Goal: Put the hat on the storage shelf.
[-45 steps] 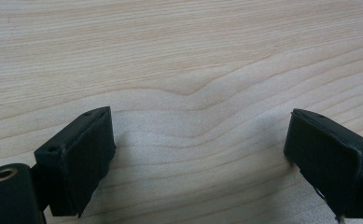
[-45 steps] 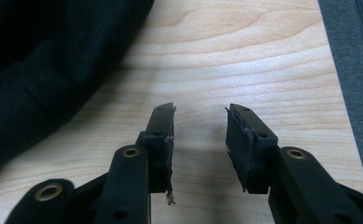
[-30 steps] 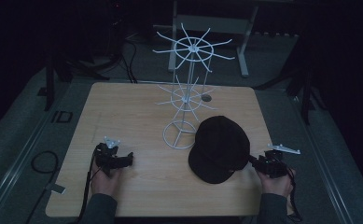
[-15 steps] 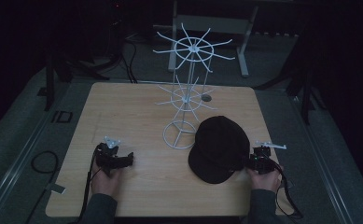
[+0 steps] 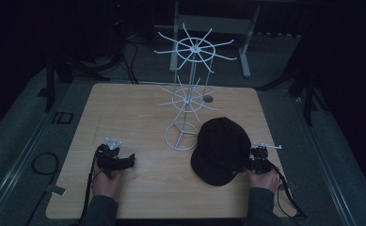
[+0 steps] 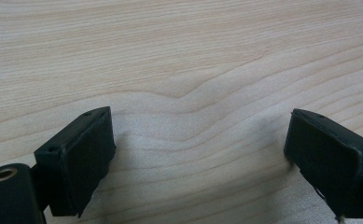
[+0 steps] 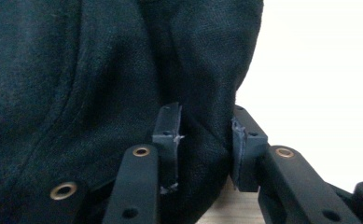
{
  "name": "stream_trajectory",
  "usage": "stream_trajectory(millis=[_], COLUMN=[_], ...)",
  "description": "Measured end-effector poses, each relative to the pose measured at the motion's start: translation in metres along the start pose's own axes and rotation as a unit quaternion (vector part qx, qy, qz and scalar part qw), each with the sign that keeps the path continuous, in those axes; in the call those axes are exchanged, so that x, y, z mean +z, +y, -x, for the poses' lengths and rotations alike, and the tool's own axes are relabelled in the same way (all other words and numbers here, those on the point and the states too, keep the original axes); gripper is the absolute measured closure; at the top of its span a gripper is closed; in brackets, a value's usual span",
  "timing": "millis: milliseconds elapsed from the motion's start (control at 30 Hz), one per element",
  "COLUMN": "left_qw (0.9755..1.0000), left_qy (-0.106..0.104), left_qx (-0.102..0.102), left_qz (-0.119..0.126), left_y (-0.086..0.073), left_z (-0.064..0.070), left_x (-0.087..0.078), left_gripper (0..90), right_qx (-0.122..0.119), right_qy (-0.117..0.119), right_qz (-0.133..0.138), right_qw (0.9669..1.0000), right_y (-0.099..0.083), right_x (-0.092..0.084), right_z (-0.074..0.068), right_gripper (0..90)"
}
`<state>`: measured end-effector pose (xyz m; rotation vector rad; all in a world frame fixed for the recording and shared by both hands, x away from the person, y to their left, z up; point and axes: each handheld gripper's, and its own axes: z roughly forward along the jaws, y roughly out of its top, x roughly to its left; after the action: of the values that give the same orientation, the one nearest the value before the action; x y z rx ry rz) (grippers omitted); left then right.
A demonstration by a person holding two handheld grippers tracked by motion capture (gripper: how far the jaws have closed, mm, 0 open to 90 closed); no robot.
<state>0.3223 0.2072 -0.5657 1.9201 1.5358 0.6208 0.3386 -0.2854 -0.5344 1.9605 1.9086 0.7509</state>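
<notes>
Black cap (image 5: 222, 149) lies on the table (image 5: 138, 108) beside the rack (image 5: 189, 96), its edge pinched in the right gripper (image 7: 202, 144). Left gripper (image 6: 198, 154) rests on the wood, jaws wide apart. With so thin a fold held, the cloth could slip free when lifted.

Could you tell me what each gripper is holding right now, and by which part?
The right gripper is pinching a fold of fabric at the edge of the black cap. The left gripper holds nothing; its jaws are wide open over the table.
</notes>
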Motion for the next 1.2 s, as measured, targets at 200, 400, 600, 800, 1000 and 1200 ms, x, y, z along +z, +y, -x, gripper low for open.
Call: stream_trajectory(millis=[200, 400, 600, 800, 1000, 1200], left_qw=[1.0, 1.0, 1.0, 1.0, 1.0, 1.0], left_qy=[0.0, 0.0, 0.0, 0.0, 0.0, 0.0], left_qx=[0.0, 0.001, 0.0, 0.001, 0.0, 0.0], left_qz=[-0.001, -0.001, -0.001, -0.001, -0.001, 0.0], left_y=[0.0, 0.0, 0.0, 0.0, 0.0, 0.001], left_z=[0.0, 0.0, 0.001, 0.001, 0.001, 0.001], left_x=[0.0, 0.0, 0.0, 0.0, 0.0, 0.001], left_gripper=[9.1, 9.1, 9.1, 9.1, 9.0, 9.1], right_qx=[0.012, 0.031, 0.042, 0.052, 0.065, 0.07], right_qy=[0.0, 0.008, 0.023, 0.051, 0.069, 0.08], right_qz=[-0.003, 0.016, 0.041, 0.07, 0.09, 0.116], right_qw=[0.9999, 0.9994, 0.998, 0.9949, 0.9914, 0.9875], right_y=[0.003, 0.006, 0.008, 0.014, 0.017, 0.017], right_x=[0.001, -0.002, -0.011, -0.028, -0.037, -0.047], right_z=[0.002, 0.007, 0.011, 0.014, 0.018, 0.023], right_gripper=[73.8, 77.6, 78.5, 78.7, 78.8, 79.1])
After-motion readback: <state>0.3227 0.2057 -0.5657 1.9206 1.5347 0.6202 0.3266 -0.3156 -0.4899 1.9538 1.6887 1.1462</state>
